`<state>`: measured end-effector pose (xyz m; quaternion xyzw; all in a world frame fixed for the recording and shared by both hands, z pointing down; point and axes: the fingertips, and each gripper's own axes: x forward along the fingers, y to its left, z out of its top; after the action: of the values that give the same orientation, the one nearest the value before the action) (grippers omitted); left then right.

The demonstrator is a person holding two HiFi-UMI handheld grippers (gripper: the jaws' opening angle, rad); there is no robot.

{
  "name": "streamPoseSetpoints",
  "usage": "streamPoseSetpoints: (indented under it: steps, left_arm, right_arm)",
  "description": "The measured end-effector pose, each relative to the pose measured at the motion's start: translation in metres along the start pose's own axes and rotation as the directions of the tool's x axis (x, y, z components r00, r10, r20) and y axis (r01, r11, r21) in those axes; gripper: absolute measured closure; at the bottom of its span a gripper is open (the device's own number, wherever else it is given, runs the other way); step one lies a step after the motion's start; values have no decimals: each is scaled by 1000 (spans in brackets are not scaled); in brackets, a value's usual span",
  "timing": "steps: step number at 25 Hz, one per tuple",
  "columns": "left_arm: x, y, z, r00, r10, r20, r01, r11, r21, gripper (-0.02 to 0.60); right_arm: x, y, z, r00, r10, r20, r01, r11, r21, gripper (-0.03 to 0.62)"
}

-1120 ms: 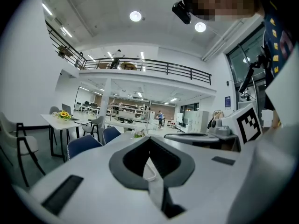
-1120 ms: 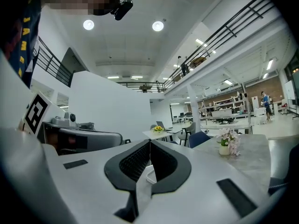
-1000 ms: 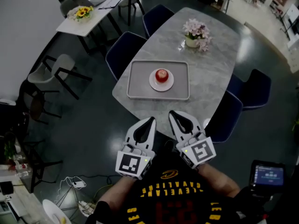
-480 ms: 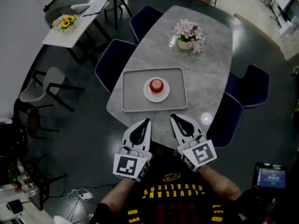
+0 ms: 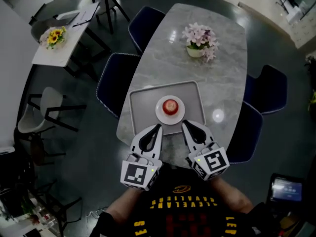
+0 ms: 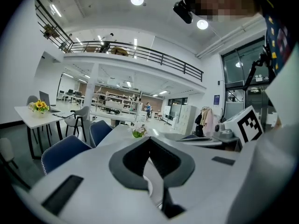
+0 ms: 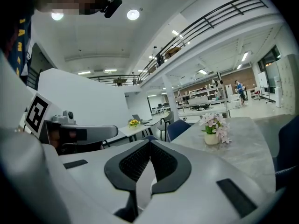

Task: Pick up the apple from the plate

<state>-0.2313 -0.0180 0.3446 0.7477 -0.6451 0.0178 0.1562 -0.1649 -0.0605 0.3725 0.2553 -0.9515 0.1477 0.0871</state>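
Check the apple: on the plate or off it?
On the plate. The apple sits at its middle, in the tray; the left gripper and right gripper, jaws shut, hang short of it.

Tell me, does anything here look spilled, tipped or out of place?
Nothing stands out. The apple sits on its plate in the tray; the flower pot stands upright on the table. Left gripper and right gripper are shut, empty, short of the apple.

Red apple (image 5: 170, 105) on a white plate (image 5: 161, 114), pale grey tray (image 5: 143, 107), grey marbled table (image 5: 222, 58), pink flowers (image 5: 199, 35) toward its far end, navy chairs (image 5: 114, 80) along its edges, white left gripper (image 5: 158, 127) and right gripper (image 5: 184, 125) with black pads (image 5: 148, 141), black-and-white square markers (image 5: 137, 174)
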Motion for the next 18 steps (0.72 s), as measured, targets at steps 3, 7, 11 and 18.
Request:
streamPoseSetpoints:
  steps: [3,7,11,18]
  left_arm:
    - [13,18,-6,999,-15,-33,15,1000,-1,580]
    - [32,40,-19,998,-29,-54,29,1000,6,580]
    - [52,51,-37,989,-60,-137,59,998,-14,580]
    - [82,79,-72,970,-76,-231,67,997,-46,580]
  right_arm:
    - [17,-9,-6,999,-30,-17,31,999,39,586]
    - [31,-25,-22,997,-61,-50,65,994,84,586]
    - [37,-47,-36,992,-113,-59,120,983,138,586]
    - [41,-74,-71,965,-208,-161,235,956,177,586]
